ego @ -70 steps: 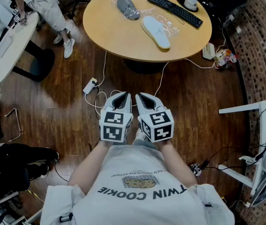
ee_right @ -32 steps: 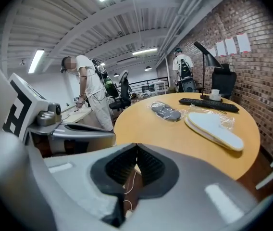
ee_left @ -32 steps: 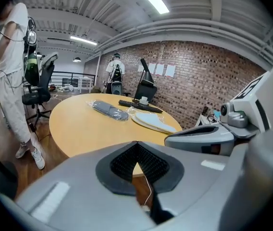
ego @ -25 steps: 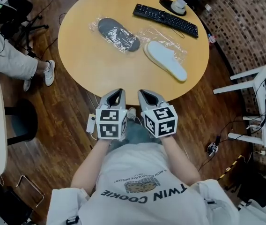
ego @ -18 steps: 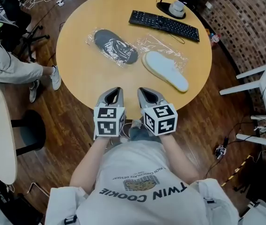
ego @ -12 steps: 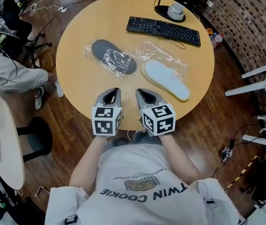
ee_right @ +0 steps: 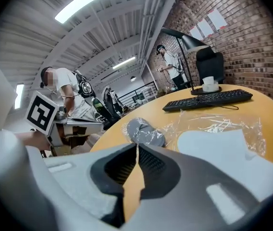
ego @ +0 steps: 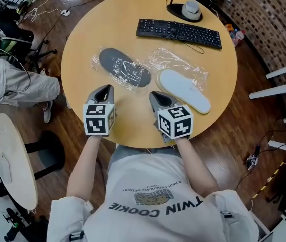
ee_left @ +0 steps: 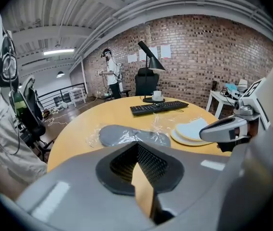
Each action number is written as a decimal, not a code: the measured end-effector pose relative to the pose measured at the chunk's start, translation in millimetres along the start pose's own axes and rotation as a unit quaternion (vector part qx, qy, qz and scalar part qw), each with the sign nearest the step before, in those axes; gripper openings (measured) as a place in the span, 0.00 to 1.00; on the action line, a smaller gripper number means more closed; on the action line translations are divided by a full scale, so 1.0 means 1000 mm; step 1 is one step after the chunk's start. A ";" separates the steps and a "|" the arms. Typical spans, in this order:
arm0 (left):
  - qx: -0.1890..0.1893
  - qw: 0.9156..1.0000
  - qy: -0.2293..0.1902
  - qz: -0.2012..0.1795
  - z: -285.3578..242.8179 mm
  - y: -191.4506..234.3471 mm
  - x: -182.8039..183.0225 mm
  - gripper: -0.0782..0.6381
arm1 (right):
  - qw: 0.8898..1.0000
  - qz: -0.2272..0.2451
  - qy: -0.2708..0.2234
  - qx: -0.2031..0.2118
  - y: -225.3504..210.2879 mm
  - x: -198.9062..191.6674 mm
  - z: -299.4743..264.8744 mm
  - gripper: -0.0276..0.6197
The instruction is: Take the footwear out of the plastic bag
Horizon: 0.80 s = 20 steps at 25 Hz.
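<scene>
From the head view, a round wooden counter [ego: 82, 44] has two slippers on it. The grey slipper [ego: 124, 70] lies inside a clear plastic bag [ego: 101, 64] near the middle. The white slipper [ego: 184, 89] lies just beside it, to the right, with crinkly clear plastic [ego: 175, 59] at its far end. A black keyboard [ego: 178, 33] sits farther back. The left gripper [ego: 104, 88] and the right gripper [ego: 155, 96] are both over the near edge of the counter, apart from each other and not touching the slippers.

In the left gripper view, the left gripper [ee_left: 137, 146] has its jaws pressed together with nothing between them. The grey slipper [ee_left: 127, 134] in its bag is right ahead. The white slipper [ee_left: 192, 129] is off to the right, and the other gripper [ee_left: 223, 128] pokes in there too. The keyboard [ee_left: 158, 107] is behind.

In the right gripper view, the right gripper [ee_right: 136, 147] also has its jaws together and holds nothing. The white slipper [ee_right: 218, 146] is close on the right. The grey slipper [ee_right: 143, 130] in its bag is ahead, a bit left. The keyboard [ee_right: 208, 99] is at the back.
</scene>
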<state>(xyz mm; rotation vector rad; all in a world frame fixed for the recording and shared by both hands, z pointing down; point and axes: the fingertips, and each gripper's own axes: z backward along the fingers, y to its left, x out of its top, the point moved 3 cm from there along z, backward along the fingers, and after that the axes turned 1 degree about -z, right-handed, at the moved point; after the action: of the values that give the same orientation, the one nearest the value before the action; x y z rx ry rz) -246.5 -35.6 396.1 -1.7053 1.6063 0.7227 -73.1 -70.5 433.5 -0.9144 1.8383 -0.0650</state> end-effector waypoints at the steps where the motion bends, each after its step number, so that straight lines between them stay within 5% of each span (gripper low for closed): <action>1: 0.003 1.000 0.003 -0.008 -0.007 0.011 0.002 0.12 | 1.000 -0.005 -0.002 -0.001 -0.002 0.003 -0.005 0.05; 20: -0.008 0.993 0.089 -0.076 -0.159 0.160 0.011 0.12 | 0.993 -0.099 0.002 -0.069 -0.040 0.021 -0.079 0.13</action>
<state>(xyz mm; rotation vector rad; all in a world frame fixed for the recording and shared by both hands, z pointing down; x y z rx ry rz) -413.5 -169.2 469.9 -1.9254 1.5693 0.5227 -118.1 -139.5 471.3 -1.1917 1.7674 -0.0629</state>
